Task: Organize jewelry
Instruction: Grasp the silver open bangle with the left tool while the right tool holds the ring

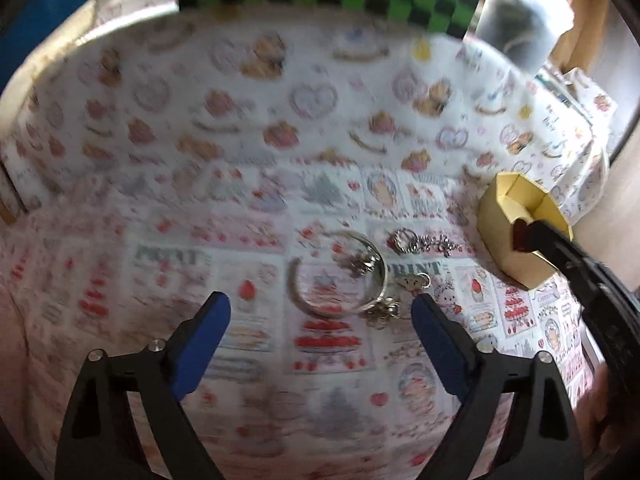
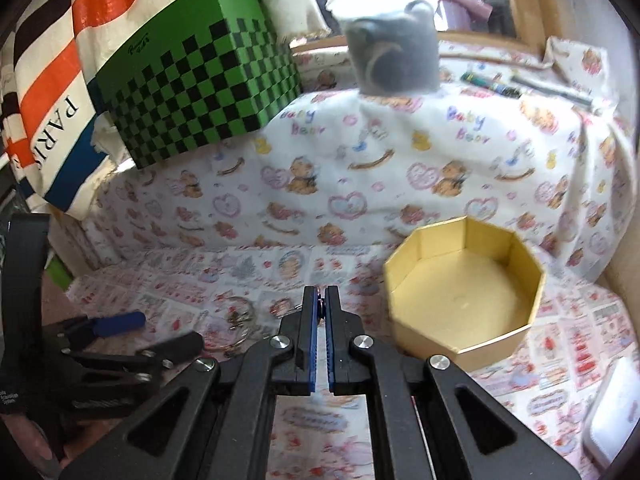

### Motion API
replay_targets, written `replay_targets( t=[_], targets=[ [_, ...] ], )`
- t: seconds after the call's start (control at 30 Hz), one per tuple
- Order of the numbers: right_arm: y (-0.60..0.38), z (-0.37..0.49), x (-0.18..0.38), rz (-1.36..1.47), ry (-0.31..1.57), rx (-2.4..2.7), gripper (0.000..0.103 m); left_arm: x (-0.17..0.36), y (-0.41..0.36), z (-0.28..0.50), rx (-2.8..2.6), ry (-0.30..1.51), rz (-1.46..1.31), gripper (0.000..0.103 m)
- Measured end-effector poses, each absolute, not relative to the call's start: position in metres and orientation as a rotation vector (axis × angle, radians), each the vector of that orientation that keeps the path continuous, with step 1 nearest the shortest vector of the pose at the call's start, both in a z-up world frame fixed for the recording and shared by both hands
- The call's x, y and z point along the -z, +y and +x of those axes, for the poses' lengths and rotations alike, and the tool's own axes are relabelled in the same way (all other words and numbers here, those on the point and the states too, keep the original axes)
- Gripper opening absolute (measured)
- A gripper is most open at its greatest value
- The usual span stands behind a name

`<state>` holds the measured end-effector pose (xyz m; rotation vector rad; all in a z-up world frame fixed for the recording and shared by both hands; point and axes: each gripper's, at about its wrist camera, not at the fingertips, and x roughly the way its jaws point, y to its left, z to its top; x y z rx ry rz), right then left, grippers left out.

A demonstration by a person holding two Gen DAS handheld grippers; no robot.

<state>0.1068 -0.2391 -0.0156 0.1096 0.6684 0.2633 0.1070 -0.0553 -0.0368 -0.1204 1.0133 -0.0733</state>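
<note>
A silver bangle (image 1: 340,276) with charms lies on the patterned cloth just ahead of my open left gripper (image 1: 322,310). A silver chain with a ring (image 1: 424,242) and a small bear charm (image 1: 414,282) lie beside it. An open yellow octagonal box (image 2: 464,288) stands to the right; it also shows in the left wrist view (image 1: 516,216). My right gripper (image 2: 320,296) is shut on a small dark red jewelry piece (image 1: 520,234), held left of the box. The bangle also shows in the right wrist view (image 2: 236,320).
A green checkered box (image 2: 200,80) and a striped bag (image 2: 52,92) stand at the back left. A grey plush toy (image 2: 392,48) sits on the raised cloth ledge, with pens (image 2: 492,84) further right. A white object (image 2: 612,412) lies at the right edge.
</note>
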Motion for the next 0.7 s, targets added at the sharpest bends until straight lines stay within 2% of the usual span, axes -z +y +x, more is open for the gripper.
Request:
replay_targets(
  t=[0.1, 0.17, 0.2, 0.3, 0.5, 0.57, 0.6, 0.7],
  targets=[
    [-0.244, 0.105, 0.010, 0.103, 0.647, -0.248, 0.004, 0.045, -0.066, 0.113, 0.049, 1.045, -0.145, 0.088],
    [-0.247, 0.101, 0.004, 0.091, 0.620, -0.227, 0.004, 0.050, -0.072, 0.118, 0.037, 1.057, -0.152, 0.084],
    [-0.249, 0.099, 0.003, 0.093, 0.613, -0.226, 0.004, 0.053, -0.076, 0.121, 0.031, 1.057, -0.148, 0.078],
    [-0.255, 0.098, -0.001, 0.124, 0.607, -0.233, 0.004, 0.055, -0.084, 0.129, -0.022, 1.024, -0.106, 0.073],
    [-0.253, 0.098, 0.001, 0.120, 0.613, -0.243, 0.004, 0.053, -0.095, 0.138, -0.058, 0.993, -0.064, 0.072],
    [-0.251, 0.098, 0.002, 0.112, 0.616, -0.238, 0.004, 0.052, -0.097, 0.139, -0.063, 0.974, -0.040, 0.069],
    [-0.251, 0.098, 0.003, 0.108, 0.616, -0.236, 0.004, 0.054, -0.098, 0.138, -0.064, 0.960, -0.035, 0.063],
    [-0.251, 0.099, 0.004, 0.103, 0.618, -0.227, 0.004, 0.054, -0.102, 0.132, -0.042, 0.933, -0.008, 0.062]
  ],
)
